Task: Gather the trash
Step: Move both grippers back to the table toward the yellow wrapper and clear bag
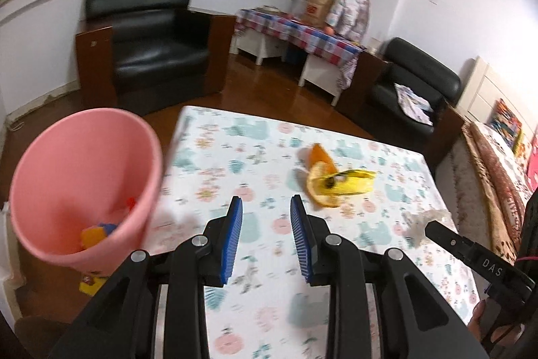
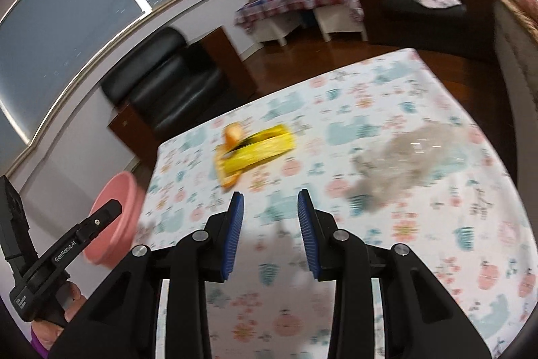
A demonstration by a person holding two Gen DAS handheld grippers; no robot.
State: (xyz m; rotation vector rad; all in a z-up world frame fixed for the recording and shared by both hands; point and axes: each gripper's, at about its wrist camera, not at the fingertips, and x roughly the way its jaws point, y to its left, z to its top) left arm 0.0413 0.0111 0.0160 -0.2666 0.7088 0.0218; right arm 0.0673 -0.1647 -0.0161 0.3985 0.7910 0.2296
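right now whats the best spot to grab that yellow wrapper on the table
Take the yellow wrapper by its free right end, coming from above with a jaw on each long side. It lies flat and narrow, and orange peel crowds its left end.

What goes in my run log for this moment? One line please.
left gripper: open, empty | right gripper: open, empty | pink bin: beside table, holds trash | orange peel, yellow wrapper, clear plastic: on table

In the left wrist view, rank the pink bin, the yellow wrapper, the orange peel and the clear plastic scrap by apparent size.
1. pink bin, though nearness inflates it
2. yellow wrapper
3. orange peel and clear plastic scrap: unsure, since the peel is partly covered and the scrap is blurred
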